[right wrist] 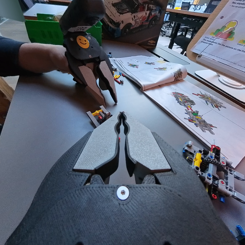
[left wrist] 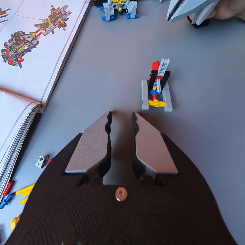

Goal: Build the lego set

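A small lego assembly with two grey beams, a yellow cross piece, a blue gear and red and black parts lies on the grey table. My left gripper is open and empty, with bare table showing between its fingers. Its tips hover just left of and before the assembly. In the right wrist view the left gripper points down beside the assembly. My right gripper is shut, its tips meeting with nothing seen between them. It also shows in the left wrist view, at the top right.
An open instruction book lies at the left. A larger grey lego assembly sits at the far edge and also shows in the right wrist view. Loose parts lie near the book. A green bin and the set's box stand behind. Spacing between my two grippers at the tips: around 11 centimeters.
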The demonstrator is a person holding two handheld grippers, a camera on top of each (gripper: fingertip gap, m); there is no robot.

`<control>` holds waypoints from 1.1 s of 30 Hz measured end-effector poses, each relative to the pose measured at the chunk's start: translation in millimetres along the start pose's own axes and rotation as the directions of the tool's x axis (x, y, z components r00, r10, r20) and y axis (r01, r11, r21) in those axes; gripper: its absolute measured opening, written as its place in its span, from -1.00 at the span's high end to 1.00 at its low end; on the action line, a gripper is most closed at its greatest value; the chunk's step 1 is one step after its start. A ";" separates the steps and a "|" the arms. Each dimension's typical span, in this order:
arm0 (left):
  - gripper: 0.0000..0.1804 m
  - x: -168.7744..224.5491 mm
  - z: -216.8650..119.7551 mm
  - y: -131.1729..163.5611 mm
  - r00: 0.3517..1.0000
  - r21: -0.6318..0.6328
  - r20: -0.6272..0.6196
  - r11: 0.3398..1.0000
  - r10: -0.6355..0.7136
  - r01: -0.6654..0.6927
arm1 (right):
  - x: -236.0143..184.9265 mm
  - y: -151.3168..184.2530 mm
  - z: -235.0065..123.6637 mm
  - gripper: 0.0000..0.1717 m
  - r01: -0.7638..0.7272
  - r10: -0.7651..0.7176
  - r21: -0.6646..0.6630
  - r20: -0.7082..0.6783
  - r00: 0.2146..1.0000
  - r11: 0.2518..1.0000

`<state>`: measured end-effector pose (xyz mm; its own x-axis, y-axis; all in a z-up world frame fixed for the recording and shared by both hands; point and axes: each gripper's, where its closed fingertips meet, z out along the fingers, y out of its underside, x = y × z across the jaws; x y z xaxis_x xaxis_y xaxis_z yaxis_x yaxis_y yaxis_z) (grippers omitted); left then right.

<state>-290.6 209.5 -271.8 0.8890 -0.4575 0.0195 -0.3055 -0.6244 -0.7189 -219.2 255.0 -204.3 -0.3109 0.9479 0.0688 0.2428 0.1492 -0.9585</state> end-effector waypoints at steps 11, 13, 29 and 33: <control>0.72 1.8 0.4 -0.1 1.000 -0.001 -0.003 1.000 0.006 -0.006 | 0.9 3.2 2.6 1.00 -0.011 0.011 -0.024 0.001 1.000 1.000; 0.72 2.9 0.6 -0.1 1.000 -0.002 -0.005 1.000 0.010 -0.010 | 1.1 3.4 2.8 1.00 -0.013 0.013 -0.026 0.002 1.000 1.000; 0.73 3.7 0.8 -0.3 1.000 -0.003 -0.004 1.000 0.017 -0.017 | 1.2 3.8 3.5 1.00 -0.018 0.018 -0.031 0.003 1.000 0.999; 0.73 4.5 0.9 -0.4 1.000 -0.003 -0.005 1.000 0.019 -0.019 | 1.2 3.9 3.5 1.00 -0.017 0.018 -0.032 0.003 1.000 0.999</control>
<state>-286.1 208.2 -272.1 0.8812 -0.4726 0.0096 -0.3232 -0.6172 -0.7174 -221.8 255.7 -209.0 -0.3092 0.9496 0.0512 0.2776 0.1416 -0.9502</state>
